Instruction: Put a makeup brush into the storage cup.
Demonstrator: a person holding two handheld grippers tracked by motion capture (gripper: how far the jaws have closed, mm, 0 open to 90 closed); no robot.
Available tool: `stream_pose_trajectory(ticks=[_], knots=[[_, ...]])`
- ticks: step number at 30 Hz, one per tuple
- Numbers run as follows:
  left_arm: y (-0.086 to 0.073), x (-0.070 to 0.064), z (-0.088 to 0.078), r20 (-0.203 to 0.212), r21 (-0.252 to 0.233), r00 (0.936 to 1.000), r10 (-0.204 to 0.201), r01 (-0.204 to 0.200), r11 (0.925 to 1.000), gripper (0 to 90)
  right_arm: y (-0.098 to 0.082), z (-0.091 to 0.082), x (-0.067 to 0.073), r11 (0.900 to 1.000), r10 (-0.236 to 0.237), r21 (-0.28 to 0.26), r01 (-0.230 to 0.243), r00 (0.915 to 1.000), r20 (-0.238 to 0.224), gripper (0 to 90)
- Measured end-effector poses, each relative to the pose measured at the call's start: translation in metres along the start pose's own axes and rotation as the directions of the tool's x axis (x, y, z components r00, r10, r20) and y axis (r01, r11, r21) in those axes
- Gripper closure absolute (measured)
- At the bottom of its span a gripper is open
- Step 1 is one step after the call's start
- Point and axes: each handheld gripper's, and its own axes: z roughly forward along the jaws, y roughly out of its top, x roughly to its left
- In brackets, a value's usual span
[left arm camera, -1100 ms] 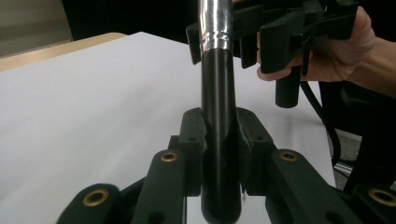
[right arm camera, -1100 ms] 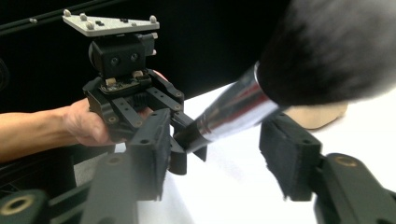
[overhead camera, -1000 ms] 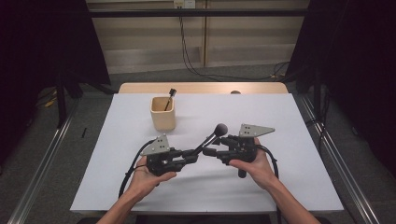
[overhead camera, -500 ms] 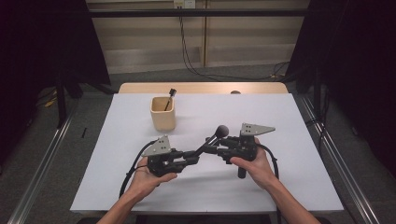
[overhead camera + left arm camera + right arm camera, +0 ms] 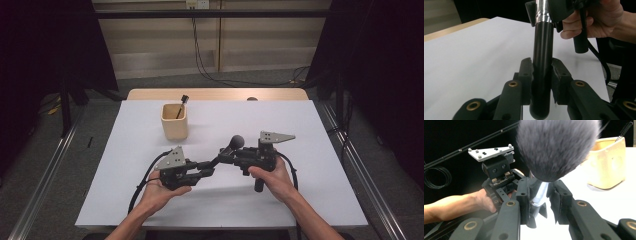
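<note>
Right claw [image 5: 538, 195] just closing onto brush [image 5: 556, 147] ferrule, black handle clamped in left claw [image 5: 541, 75].

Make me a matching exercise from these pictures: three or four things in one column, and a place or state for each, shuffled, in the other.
Things:
1. makeup brush
2. beige cup
3. left gripper
4. right gripper

Places or states:
A. stands on the table, a thin dark stick in it
B. clamps the brush's black handle
C. held between both grippers
D. jaws at the silver ferrule, below the bristles

Pairs: 1-C, 2-A, 3-B, 4-D
</note>
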Motion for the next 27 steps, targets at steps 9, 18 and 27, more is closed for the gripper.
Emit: stream_pose_trajectory(ticks=[9, 18, 27], knots=[[0.0, 0.002, -0.003, -0.026, -0.008, 0.999, -0.036, 0.036, 0.9993, 52.5, 0.001, -0.001, 0.001, 1.0, -0.023, 0.006, 0.023, 0.9996, 0.015, 71.2], [0.003, 0.006, -0.015, -0.09, -0.009, 0.9929, -0.078, 0.077, 0.997, 20.0, 0.005, -0.007, 0.0, 0.998, -0.059, 0.013, 0.059, 0.997, 0.05, 71.2], [0.001, 0.015, -0.034, -0.16, 0.012, 0.9774, -0.138, 0.141, 0.9899, 2.4, 0.011, -0.014, -0.001, 0.996, -0.076, 0.042, 0.074, 0.9959, 0.048, 71.3]])
